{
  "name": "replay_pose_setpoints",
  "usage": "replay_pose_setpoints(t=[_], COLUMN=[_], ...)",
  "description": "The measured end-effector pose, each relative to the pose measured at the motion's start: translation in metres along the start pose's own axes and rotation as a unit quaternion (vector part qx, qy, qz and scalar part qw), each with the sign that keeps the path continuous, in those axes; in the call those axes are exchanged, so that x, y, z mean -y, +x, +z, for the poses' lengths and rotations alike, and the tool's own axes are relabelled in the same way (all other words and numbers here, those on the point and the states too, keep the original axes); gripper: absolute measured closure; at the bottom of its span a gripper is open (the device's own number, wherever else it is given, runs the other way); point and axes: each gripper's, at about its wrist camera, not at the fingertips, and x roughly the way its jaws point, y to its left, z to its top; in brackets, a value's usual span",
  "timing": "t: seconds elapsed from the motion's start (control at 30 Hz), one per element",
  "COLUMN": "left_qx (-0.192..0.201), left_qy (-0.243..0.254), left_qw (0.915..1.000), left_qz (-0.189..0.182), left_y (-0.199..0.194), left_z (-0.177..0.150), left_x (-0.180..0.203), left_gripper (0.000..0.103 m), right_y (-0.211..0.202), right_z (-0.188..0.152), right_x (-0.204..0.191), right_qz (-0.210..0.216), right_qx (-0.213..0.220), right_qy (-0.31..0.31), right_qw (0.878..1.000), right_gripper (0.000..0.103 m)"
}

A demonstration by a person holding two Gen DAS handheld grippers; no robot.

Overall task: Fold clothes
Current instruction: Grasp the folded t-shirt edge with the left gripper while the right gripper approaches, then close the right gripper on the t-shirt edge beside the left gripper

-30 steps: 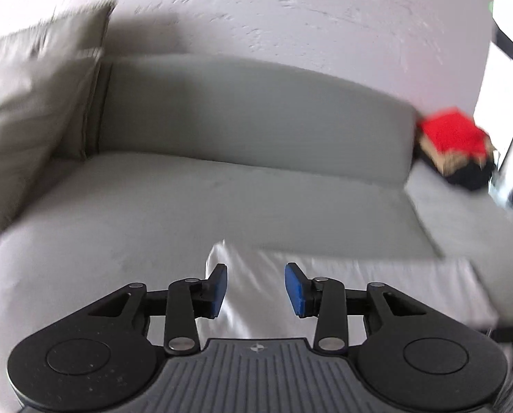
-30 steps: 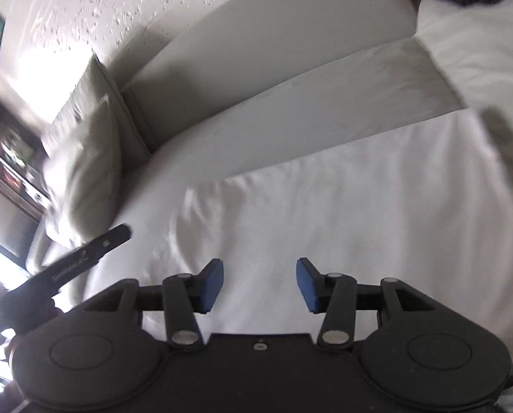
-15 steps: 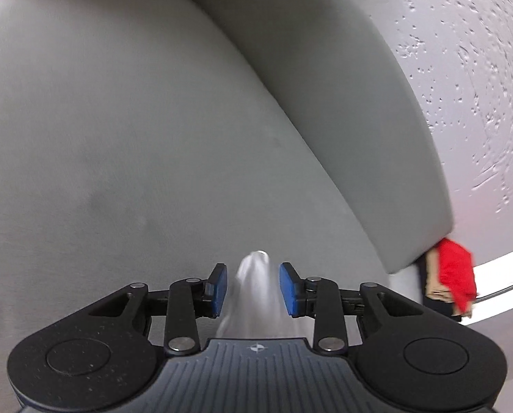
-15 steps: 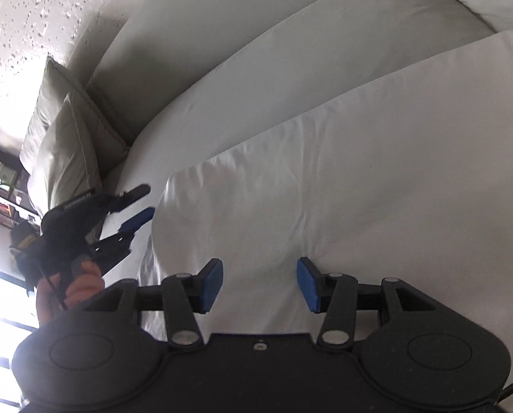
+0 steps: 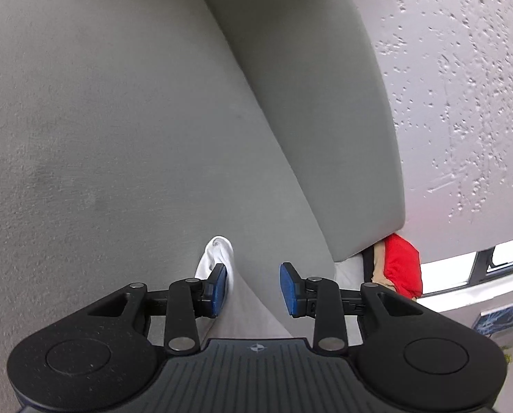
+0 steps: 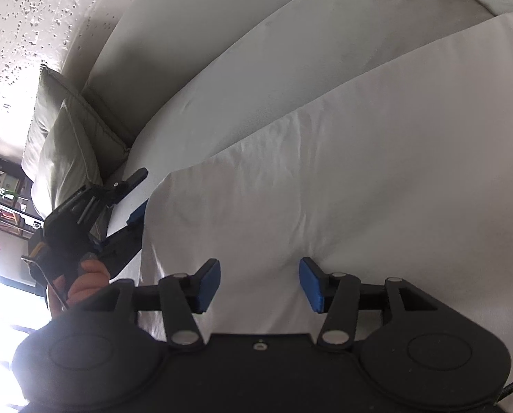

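A white cotton garment [image 6: 359,172] lies partly folded on the grey fabric sofa [image 5: 118,120]. Left tool [image 5: 253,287] apart at its corner; right tool [image 6: 259,284] opening, pressing nothing. Further folds likely remain.

Sofa seat [image 5: 118,120] is grey matt woven cloth with a fine nap; the white garment [image 6: 359,189] is thin soft cloth, matt and lightly creased, and the cushion [image 6: 63,137] is greenish-grey cloth with a faint sheen. Wall [image 5: 463,86] is rough, pitted plaster, matt. Left gripper [image 5: 253,289] and right gripper [image 6: 259,284] are matt black plastic, slightly grainy, with shiny metal rivets and blue rubbery pads [image 5: 288,290]; red cloth [image 5: 402,265] lies folded, matt.
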Motion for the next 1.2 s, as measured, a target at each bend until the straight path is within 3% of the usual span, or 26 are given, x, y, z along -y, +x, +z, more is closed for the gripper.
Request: replay_pose_setpoints(t=[0.23,0.33,0.4,0.47,0.67,0.77,0.8,0.83,0.87,0.97,1.13,1.2], left_qx=[-0.04,-0.046,-0.047,-0.041,0.044,0.128,0.143,0.142,0.14,0.128,0.077,0.06], left_qy=[-0.023,-0.049,-0.063,-0.065,-0.027,0.033,0.037,0.026,0.015,-0.004,0.047,0.081], left_qw=[0.9989,0.9977,0.9969,0.997,0.9951,0.9772,0.9741,0.9774,0.9803,0.9868,0.9906,0.9868], left_qz=[0.001,-0.002,0.001,0.014,0.084,0.166,0.171,0.155,0.138,0.099,0.103,0.127], left_y=[0.022,0.033,0.04,0.037,-0.005,-0.028,-0.035,-0.04,-0.045,-0.057,-0.078,-0.088], left_z=[0.008,0.016,0.019,0.018,0.026,0.022,0.021,0.019,0.017,0.009,-0.025,-0.04], left_x=[-0.008,-0.016,-0.02,-0.021,-0.02,-0.002,0.0,-0.003,-0.005,-0.007,0.017,0.027], left_gripper=[0.073,0.084,0.1,0.1,0.101,0.103,0.103,0.102,0.095,0.064,0.06,0.06], right_y=[0.0,0.001,0.001,0.002,0.003,0.004,0.004,0.004,0.004,0.002,-0.025,-0.04], right_z=[-0.003,-0.003,-0.003,-0.003,-0.001,-0.002,-0.002,-0.002,-0.003,-0.004,-0.006,-0.007], right_x=[-0.004,-0.007,-0.008,-0.009,-0.012,-0.014,-0.014,-0.015,-0.015,-0.018,-0.016,-0.006], right_qz=[-0.003,-0.006,-0.008,-0.008,-0.007,-0.009,-0.009,-0.009,-0.009,-0.009,-0.017,-0.015], right_qx=[0.003,0.005,0.005,0.005,0.004,0.004,0.004,0.005,0.005,0.01,0.026,0.027], right_qy=[-0.009,-0.011,-0.013,-0.015,-0.021,-0.032,-0.035,-0.037,-0.04,-0.052,-0.074,-0.059], right_qw=[1.0,1.0,1.0,1.0,1.0,0.999,0.999,0.999,0.999,0.999,0.997,0.998], right_gripper=[0.047,0.046,0.046,0.045,0.041,0.041,0.041,0.04,0.04,0.04,0.041,0.04])
